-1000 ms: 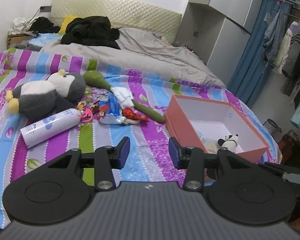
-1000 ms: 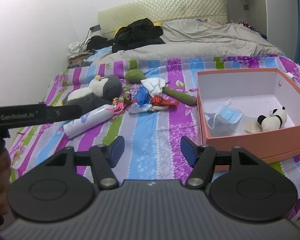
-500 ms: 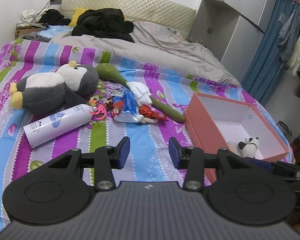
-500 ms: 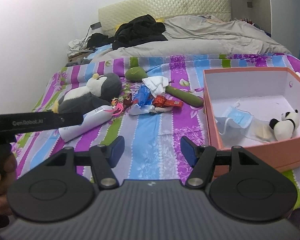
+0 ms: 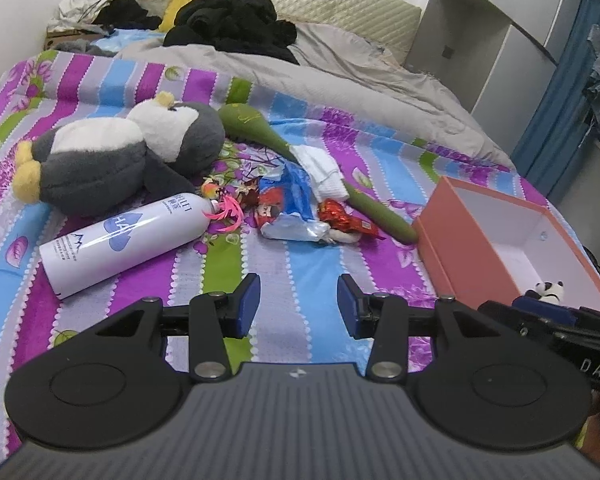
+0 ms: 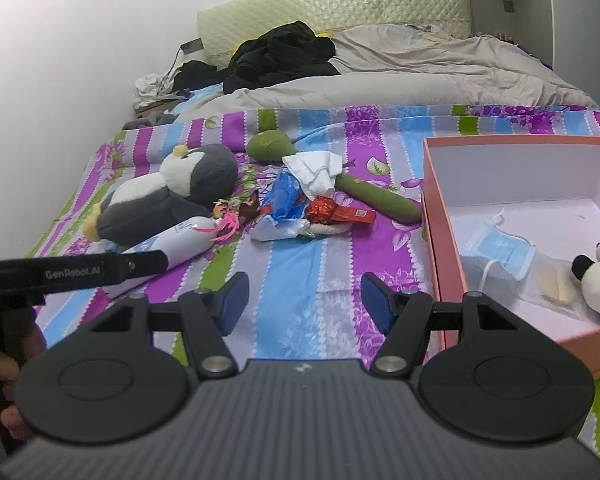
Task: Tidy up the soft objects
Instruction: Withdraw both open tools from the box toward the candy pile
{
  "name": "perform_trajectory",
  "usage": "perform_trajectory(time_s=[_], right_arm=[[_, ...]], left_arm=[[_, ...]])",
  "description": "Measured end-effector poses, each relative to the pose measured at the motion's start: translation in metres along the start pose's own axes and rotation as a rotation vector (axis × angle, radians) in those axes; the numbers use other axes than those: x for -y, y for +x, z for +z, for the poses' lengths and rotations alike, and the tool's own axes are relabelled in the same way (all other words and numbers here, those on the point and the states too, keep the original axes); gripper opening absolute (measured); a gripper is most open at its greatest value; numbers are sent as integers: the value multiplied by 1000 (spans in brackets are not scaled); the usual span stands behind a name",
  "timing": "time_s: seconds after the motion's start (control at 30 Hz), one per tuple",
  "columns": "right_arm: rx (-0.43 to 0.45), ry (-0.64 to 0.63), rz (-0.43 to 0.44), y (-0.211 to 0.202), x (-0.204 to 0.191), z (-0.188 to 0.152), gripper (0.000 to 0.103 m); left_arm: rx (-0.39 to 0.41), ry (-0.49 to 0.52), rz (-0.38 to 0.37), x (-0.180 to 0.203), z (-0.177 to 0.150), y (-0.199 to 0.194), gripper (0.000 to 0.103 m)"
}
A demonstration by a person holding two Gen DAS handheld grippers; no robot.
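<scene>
The soft things I have to sort lie in a heap near the middle of the bed (image 5: 300,276). The grey penguin plush (image 5: 116,160) sprawls toward the bed's left edge, its belly turned up, and I judge it the bulkiest thing to lift. Just beside it a white towel (image 6: 316,170) is draped over a green club-shaped toy (image 6: 356,184), with crinkled snack wrappers (image 5: 296,216) touching them.

A white bottle (image 5: 124,242) lies on its side against the penguin; it looks hard, so I judge it stays out.

The pink box (image 6: 444,240) sits at the bed's right edge, open on top, already holding a small panda plush (image 6: 598,276) and a blue face mask (image 6: 500,252), so it reads as the collecting bin.

My left gripper (image 5: 299,304) and my right gripper (image 6: 304,304) both hover above the bedspread short of the heap, fingers spread, grasping nothing.
</scene>
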State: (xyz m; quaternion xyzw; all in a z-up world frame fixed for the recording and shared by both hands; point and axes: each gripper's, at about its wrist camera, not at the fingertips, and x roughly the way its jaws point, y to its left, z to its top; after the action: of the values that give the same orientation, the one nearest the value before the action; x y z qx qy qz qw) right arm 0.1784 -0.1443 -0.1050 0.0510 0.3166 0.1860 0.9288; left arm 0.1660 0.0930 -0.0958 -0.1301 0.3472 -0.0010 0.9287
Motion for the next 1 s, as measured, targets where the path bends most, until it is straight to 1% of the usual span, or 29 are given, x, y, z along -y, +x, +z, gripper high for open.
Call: perform_trajectory(time_s=[0.47,0.7,1.0], right_arm=[[-24,7,10,55,7,12,64],[-44,49,12,83,18,18,64],[-66,73,10,122,28,23,64]], left_arm=[[-33,-7,5,-15,11,66,48],[-44,-1,7,-18,20,95,48],[-58,-5,4,-26,32,135,48]])
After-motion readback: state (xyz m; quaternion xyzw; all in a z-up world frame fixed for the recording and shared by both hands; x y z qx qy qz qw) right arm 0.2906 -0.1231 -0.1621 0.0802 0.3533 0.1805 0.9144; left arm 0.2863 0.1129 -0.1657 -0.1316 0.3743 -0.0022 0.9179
